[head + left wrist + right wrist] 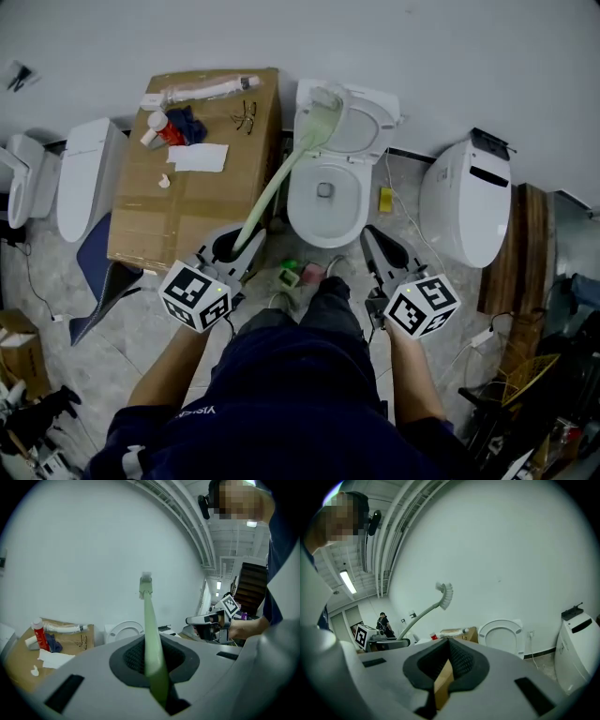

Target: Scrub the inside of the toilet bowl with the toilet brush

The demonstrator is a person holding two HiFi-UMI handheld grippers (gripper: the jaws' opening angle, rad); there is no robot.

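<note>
Pale-green brush (274, 187) is pinched near the lower end of its handle by the left gripper (228, 251), whose jaws press on it from both sides. The handle slants up and away from the gripper. In the right gripper view its white bristle head hangs in the air against the wall, above and apart from the toilet (298, 211). In the head view that bristle head is hard to pick out, pale against the raised white seat. The bowl lies open. The right gripper (382, 251) hovers near the bowl's right front, its jaws drawn nearly together. A thin brown strip shows in the slit between them, and what it is cannot be made out. A cardboard box (216, 206) stands just left of the toilet, with a red-and-white bottle (161, 129), a paper (199, 157) and glasses (246, 116) on top. A green thing (290, 276) at the toilet's foot is too small to name. The person's dark clothes hide the floor nearest the camera.
</note>
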